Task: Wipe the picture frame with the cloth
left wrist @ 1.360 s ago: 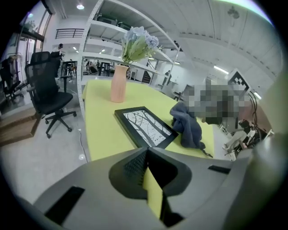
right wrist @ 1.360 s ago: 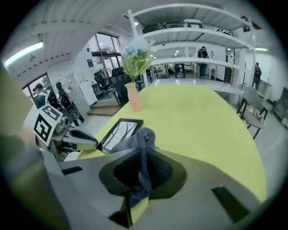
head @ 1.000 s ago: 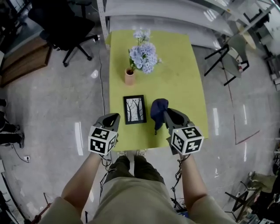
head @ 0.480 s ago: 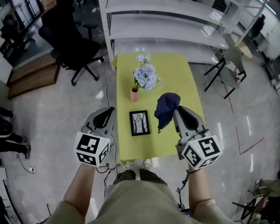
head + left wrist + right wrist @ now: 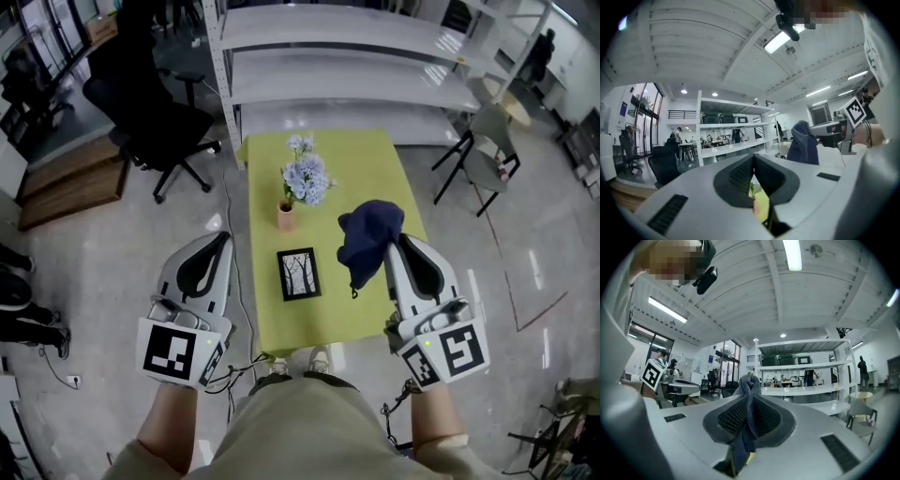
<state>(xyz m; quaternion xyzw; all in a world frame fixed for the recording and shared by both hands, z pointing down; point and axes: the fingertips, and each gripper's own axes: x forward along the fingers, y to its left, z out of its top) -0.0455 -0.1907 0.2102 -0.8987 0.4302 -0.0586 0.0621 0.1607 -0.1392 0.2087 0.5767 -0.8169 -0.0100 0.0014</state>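
Hanging from the right claw (image 5: 391,242), the dark blue cloth (image 5: 368,232) is pinched between jaws closed on it and held up off the table (image 5: 366,164). The left claw (image 5: 223,240) is closed with nothing in it. The picture frame (image 5: 299,274) is seen flat on the table, not touched by the cloth. Cloth pickup is judged done; wiping is not yet begun.

Black picture frame (image 5: 299,274) (tree print) lies flat; bunched dark-blue cloth (image 5: 369,236) hangs pinched in right gripper (image 5: 387,246).
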